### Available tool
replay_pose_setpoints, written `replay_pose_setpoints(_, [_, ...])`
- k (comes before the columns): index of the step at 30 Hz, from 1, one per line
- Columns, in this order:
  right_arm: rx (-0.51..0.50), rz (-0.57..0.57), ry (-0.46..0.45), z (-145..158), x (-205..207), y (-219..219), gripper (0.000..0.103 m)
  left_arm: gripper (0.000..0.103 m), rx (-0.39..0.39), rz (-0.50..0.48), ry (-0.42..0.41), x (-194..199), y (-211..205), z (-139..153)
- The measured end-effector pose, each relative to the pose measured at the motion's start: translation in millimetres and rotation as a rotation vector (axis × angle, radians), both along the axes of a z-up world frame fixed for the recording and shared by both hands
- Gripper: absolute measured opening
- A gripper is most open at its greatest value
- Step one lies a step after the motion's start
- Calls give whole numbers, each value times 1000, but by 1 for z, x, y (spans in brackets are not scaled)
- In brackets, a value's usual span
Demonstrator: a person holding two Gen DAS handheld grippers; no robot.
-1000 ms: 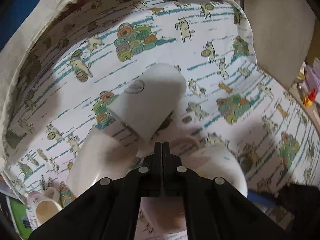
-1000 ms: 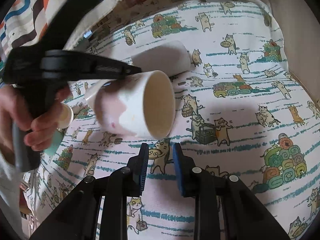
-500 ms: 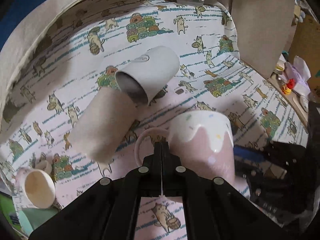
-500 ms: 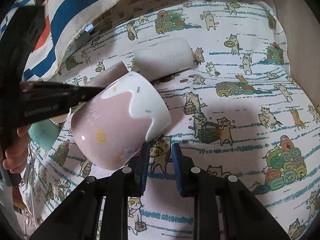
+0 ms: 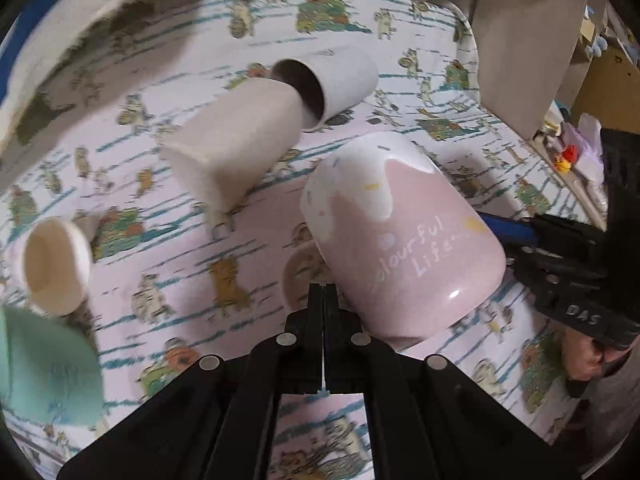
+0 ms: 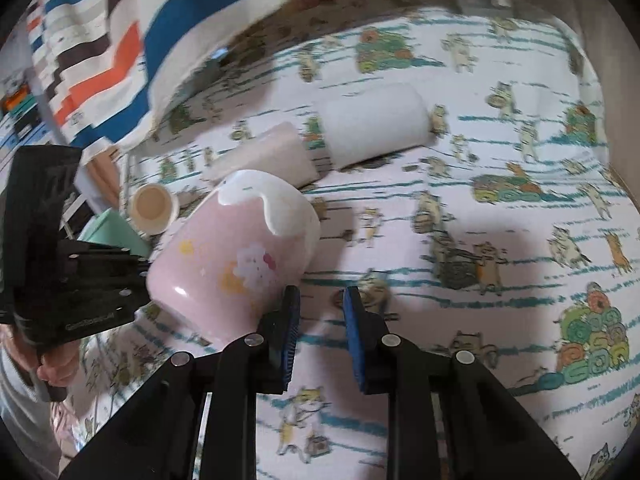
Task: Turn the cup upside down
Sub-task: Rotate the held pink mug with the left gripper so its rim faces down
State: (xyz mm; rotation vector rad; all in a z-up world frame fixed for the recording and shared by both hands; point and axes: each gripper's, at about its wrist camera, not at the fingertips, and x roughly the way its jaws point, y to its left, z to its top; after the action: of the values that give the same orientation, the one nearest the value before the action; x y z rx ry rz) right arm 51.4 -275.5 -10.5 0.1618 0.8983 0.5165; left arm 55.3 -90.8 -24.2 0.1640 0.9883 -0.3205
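1. Left claw (image 5: 323,292): jaws pressed together on the handle (image 5: 298,276) of the cup (image 5: 396,240).
2. Right claw (image 6: 320,308): jaws parted, nothing between them; the left pad (image 6: 292,320) lies just beside the cup's (image 6: 236,256) wall.
3. Cup: pink, white drip glaze at the rim, white lettering; tilted, base toward the cameras, rim down toward the cat-print cloth (image 6: 480,208).
4. Left of the cup: a green cup (image 5: 44,368) and a small cream cup (image 5: 56,264) on its side.
5. Beyond: a beige tumbler (image 5: 236,136) lying just beside the mouth of a white tumbler (image 5: 332,80).
6. Far edge: striped fabric (image 6: 120,40).
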Motion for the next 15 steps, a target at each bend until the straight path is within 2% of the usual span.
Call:
replay_pose_setpoints(3, [-9, 64, -11, 2, -5, 12, 25, 0, 72, 14, -90, -15, 5, 3])
replay_pose_setpoints(5, [-11, 101, -36, 5, -10, 17, 25, 0, 51, 21, -114, -23, 13, 7])
replay_pose_setpoints(6, [-11, 106, -54, 8, -13, 18, 25, 4, 36, 27, -126, -27, 16, 10])
replay_pose_setpoints(8, [-22, 88, -89, 12, -16, 16, 25, 21, 48, 45, -173, -36, 18, 16])
replay_pose_setpoints(10, [-46, 34, -124, 17, -18, 10, 25, 63, 99, 73, -232, -44, 15, 20])
replay_pose_setpoints(12, [-65, -10, -159, 21, -19, 4, 25, 76, 102, 85, -265, -51, 13, 21])
replay_pose_setpoints(13, [-78, -35, -186, 24, -21, 1, 26, 76, 85, 78, -268, -54, 10, 20])
replay_pose_setpoints(15, [-92, -70, -223, 28, -24, -3, 34, 77, 68, 84, -283, -61, 2, 19])
